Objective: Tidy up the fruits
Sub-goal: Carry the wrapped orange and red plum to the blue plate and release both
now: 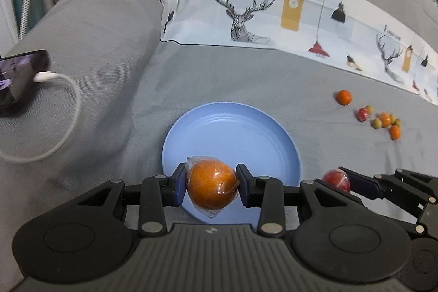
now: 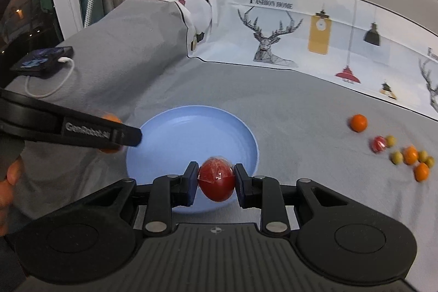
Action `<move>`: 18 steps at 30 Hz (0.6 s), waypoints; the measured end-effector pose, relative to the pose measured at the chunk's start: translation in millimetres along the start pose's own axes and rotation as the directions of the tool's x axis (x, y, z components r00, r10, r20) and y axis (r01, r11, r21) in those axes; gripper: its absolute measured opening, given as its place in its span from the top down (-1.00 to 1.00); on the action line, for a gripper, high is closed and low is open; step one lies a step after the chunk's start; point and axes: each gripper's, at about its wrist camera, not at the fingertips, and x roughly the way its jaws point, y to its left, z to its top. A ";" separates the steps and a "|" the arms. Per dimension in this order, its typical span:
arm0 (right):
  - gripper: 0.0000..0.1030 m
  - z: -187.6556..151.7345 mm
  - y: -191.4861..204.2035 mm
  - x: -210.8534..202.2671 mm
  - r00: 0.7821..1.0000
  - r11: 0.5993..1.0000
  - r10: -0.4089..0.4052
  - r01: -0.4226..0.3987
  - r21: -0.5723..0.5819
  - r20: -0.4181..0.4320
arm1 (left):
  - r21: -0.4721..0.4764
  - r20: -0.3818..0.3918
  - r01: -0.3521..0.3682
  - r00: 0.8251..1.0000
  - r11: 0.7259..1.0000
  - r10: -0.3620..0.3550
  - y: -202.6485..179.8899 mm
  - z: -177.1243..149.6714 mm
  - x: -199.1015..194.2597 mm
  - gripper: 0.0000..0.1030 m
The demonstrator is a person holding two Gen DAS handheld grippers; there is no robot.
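Observation:
My left gripper [image 1: 211,184] is shut on a plastic-wrapped orange [image 1: 212,186], held over the near edge of a blue plate [image 1: 232,133] on the grey bedspread. My right gripper [image 2: 216,181] is shut on a plastic-wrapped red fruit [image 2: 216,179], held over the near right part of the same plate [image 2: 191,133]. In the left wrist view the right gripper [image 1: 345,181] and its red fruit [image 1: 336,179] sit just right of the plate. In the right wrist view the left gripper [image 2: 120,134] reaches in from the left with the orange [image 2: 111,118] mostly hidden.
A cluster of small fruits lies to the right: an orange one [image 1: 343,97], a wrapped red one [image 1: 362,114], green and orange ones [image 1: 386,120], also in the right wrist view [image 2: 410,155]. A phone with a white cable [image 1: 19,73] rests on a grey pillow at the left.

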 end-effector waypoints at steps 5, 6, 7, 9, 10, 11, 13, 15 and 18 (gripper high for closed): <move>0.43 3.3 11.5 42.2 1.000 0.999 0.016 -0.017 -0.030 -0.021 | 0.012 -0.040 -0.026 0.999 1.000 0.027 1.8 5.5 39.3 0.18; 0.43 3.3 14.2 48.9 0.999 0.999 0.018 -0.019 -0.035 -0.029 | 0.016 -0.048 -0.032 0.998 0.999 0.033 1.8 6.5 47.6 0.18; 0.43 2.8 16.3 56.2 0.999 0.999 0.022 -0.023 -0.041 -0.037 | 0.020 -0.056 -0.039 0.998 0.999 0.040 1.9 7.5 53.7 0.18; 0.43 2.1 19.3 67.2 0.998 0.999 0.024 -0.027 -0.047 -0.056 | 0.024 -0.070 -0.050 0.996 0.998 0.052 2.9 8.8 65.7 0.18; 0.43 1.8 18.4 71.4 0.998 0.998 0.024 -0.027 -0.047 -0.063 | 0.027 -0.074 -0.055 0.996 0.998 0.057 3.6 8.6 69.8 0.18; 0.43 1.2 17.3 75.1 0.997 0.999 0.025 -0.028 -0.046 -0.070 | 0.029 -0.077 -0.059 0.995 0.998 0.061 4.3 8.0 72.5 0.18; 0.43 0.4 14.9 80.1 0.997 0.999 0.025 -0.029 -0.040 -0.079 | 0.035 -0.086 -0.066 0.994 0.997 0.069 5.9 6.9 79.6 0.18; 0.43 -0.6 12.5 84.2 0.996 0.999 0.026 -0.029 -0.035 -0.086 | 0.039 -0.080 -0.070 0.994 0.997 0.073 6.8 5.6 82.9 0.16; 0.39 0.7 8.7 87.9 0.997 0.999 0.023 -0.026 -0.031 -0.078 | 0.051 -0.035 -0.052 0.998 0.997 0.053 5.1 6.7 79.1 -0.76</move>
